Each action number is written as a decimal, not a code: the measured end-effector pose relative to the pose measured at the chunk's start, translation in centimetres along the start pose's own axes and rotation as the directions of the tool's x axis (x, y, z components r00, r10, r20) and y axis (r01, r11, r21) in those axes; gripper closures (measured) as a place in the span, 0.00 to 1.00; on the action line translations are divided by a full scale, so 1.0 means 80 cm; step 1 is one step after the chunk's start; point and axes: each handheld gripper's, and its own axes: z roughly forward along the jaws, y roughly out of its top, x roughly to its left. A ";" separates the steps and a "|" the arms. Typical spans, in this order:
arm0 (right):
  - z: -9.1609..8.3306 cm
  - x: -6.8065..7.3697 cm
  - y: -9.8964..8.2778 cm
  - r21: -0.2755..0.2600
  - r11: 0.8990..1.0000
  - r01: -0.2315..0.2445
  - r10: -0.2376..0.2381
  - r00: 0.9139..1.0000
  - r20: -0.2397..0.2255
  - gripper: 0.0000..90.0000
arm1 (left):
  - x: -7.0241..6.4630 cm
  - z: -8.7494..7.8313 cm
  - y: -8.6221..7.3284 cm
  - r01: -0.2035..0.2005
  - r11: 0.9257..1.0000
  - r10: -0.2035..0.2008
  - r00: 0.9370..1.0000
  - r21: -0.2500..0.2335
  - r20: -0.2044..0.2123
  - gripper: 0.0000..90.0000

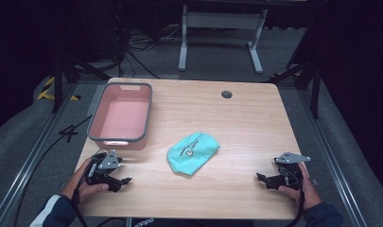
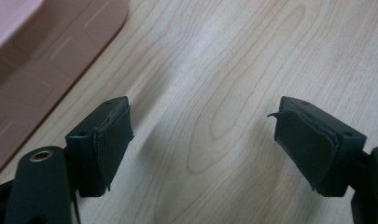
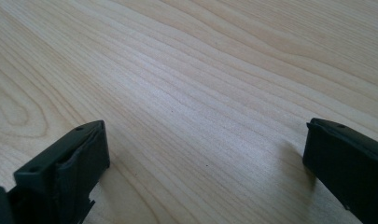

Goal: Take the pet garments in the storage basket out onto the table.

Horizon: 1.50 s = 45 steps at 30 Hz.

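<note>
A teal cloth pouch (image 1: 192, 152) with dark print lies flat near the middle of the wooden table (image 1: 236, 118). An empty pink bin (image 1: 120, 115) with a grey rim stands at the table's left. My left gripper (image 1: 124, 172) rests low on the table at the front left, just below the bin, and is open with nothing between its jaws. In the left gripper view that gripper (image 2: 201, 126) hovers over bare wood, with the pink bin (image 2: 42, 51) at the upper left. My right gripper (image 1: 261, 178) sits at the front right, open and empty; its own view (image 3: 205, 140) looks down on wood grain.
A round cable hole (image 1: 226, 94) sits near the table's far edge. Beyond the table stand a white frame (image 1: 221, 28), cables on the grey floor and dark stands at both sides.
</note>
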 end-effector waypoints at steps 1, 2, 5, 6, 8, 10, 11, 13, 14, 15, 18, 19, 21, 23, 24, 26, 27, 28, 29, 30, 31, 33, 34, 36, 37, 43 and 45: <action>0.000 0.000 0.000 0.000 1.000 0.000 0.000 1.000 0.000 0.01 | 0.002 0.000 -0.004 0.013 1.000 -0.013 1.000 0.004 0.000 0.21; 0.000 0.000 0.000 0.000 1.000 0.000 0.000 1.000 0.000 0.01 | 0.004 0.001 -0.007 0.022 1.000 -0.022 1.000 -0.003 0.011 0.21; 0.000 0.000 0.000 0.000 1.000 0.000 0.000 1.000 0.000 0.01 | 0.009 0.001 -0.018 0.087 0.996 -0.086 0.996 -0.034 0.038 0.19; 0.000 0.000 0.000 0.000 1.000 0.000 0.000 1.000 0.000 0.01 | 0.009 0.001 -0.018 0.087 0.996 -0.086 0.996 -0.034 0.038 0.18; 0.000 0.000 0.000 0.000 1.000 0.000 0.000 1.000 0.000 0.01 | 0.012 0.001 -0.030 0.108 0.990 -0.104 0.994 -0.093 0.042 0.17; 0.000 0.000 0.000 0.000 1.000 0.001 -0.001 1.000 -0.001 0.01 | 0.011 0.001 -0.032 0.113 0.988 -0.110 0.993 -0.103 0.036 0.17; 0.000 0.000 0.000 0.000 1.000 0.001 -0.001 1.000 -0.001 0.01 | 0.011 0.000 -0.033 0.113 0.989 -0.110 0.993 -0.098 0.034 0.17; 0.000 0.000 0.000 0.000 1.000 0.001 -0.001 1.000 -0.001 0.01 | 0.011 0.000 -0.033 0.115 0.989 -0.112 0.993 -0.098 0.033 0.17; 0.000 0.000 0.000 0.000 1.000 0.001 -0.001 1.000 -0.001 0.01 | 0.011 0.000 -0.033 0.117 0.988 -0.114 0.993 -0.098 0.033 0.17; 0.000 0.000 0.000 0.000 1.000 0.001 -0.001 1.000 0.000 0.01 | 0.011 0.000 -0.033 0.118 0.988 -0.115 0.993 -0.098 0.033 0.16; 0.000 0.000 0.000 0.000 1.000 0.001 -0.001 1.000 0.000 0.01 | 0.011 0.000 -0.033 0.119 0.988 -0.116 0.993 -0.098 0.032 0.16; 0.000 0.000 0.000 0.000 1.000 0.001 -0.001 1.000 0.000 0.01 | 0.011 0.000 -0.033 0.119 0.988 -0.116 0.993 -0.100 0.031 0.16; 0.000 0.000 0.000 0.000 1.000 0.002 -0.002 1.000 0.000 0.01 | 0.011 0.000 -0.033 0.118 0.988 -0.116 0.993 -0.098 0.032 0.16; 0.000 0.000 0.000 0.000 1.000 0.000 0.000 1.000 0.001 0.01 | 0.011 0.000 -0.033 0.119 0.988 -0.116 0.993 -0.101 0.031 0.16; 0.000 0.000 0.000 0.001 1.000 -0.002 0.002 1.000 0.002 0.01 | 0.011 0.000 -0.033 0.119 0.988 -0.117 0.993 -0.100 0.031 0.16; 0.000 0.001 0.000 0.001 1.000 -0.005 0.005 1.000 0.004 0.01 | 0.010 0.000 -0.033 0.122 0.987 -0.120 0.992 -0.101 0.028 0.16; 0.000 0.001 0.000 0.001 1.000 -0.007 0.007 1.000 0.005 0.01 | 0.010 0.000 -0.033 0.122 0.987 -0.120 0.992 -0.101 0.027 0.16; 0.000 0.001 0.000 0.001 1.000 -0.006 0.006 1.000 0.005 0.01 | 0.010 0.000 -0.033 0.122 0.987 -0.120 0.992 -0.101 0.027 0.16; 0.000 0.001 0.000 0.001 1.000 -0.006 0.006 1.000 0.005 0.01 | 0.010 0.000 -0.033 0.123 0.987 -0.121 0.992 -0.101 0.028 0.16; 0.000 0.001 0.000 0.001 1.000 -0.006 0.006 1.000 0.005 0.01 | 0.010 0.000 -0.033 0.123 0.987 -0.121 0.992 -0.101 0.028 0.16; 0.000 0.001 0.000 0.001 1.000 -0.006 0.006 1.000 0.005 0.01 | 0.010 0.000 -0.033 0.123 0.987 -0.121 0.992 -0.102 0.028 0.16; 0.000 0.001 0.000 0.001 1.000 -0.006 0.006 1.000 0.005 0.01 | 0.010 0.001 -0.033 0.125 0.987 -0.123 0.992 -0.102 0.027 0.16; 0.000 0.001 0.000 0.001 1.000 -0.006 0.006 1.000 0.005 0.01 | 0.010 0.001 -0.033 0.125 0.987 -0.123 0.992 -0.102 0.026 0.16; 0.000 0.001 0.000 0.001 1.000 -0.007 0.007 1.000 0.005 0.01 | 0.010 0.001 -0.033 0.125 0.987 -0.123 0.992 -0.102 0.026 0.16; 0.000 0.001 0.000 0.001 1.000 -0.006 0.006 1.000 0.005 0.01 | 0.010 0.001 -0.032 0.125 0.987 -0.123 0.992 -0.102 0.026 0.16; 0.000 0.001 0.000 0.001 1.000 -0.007 0.007 1.000 0.005 0.01 | 0.010 0.001 -0.032 0.125 0.987 -0.123 0.992 -0.101 0.024 0.15; 0.000 0.001 0.000 0.001 1.000 -0.006 0.006 1.000 0.005 0.01 | 0.010 0.001 -0.032 0.125 0.987 -0.123 0.992 -0.101 0.024 0.15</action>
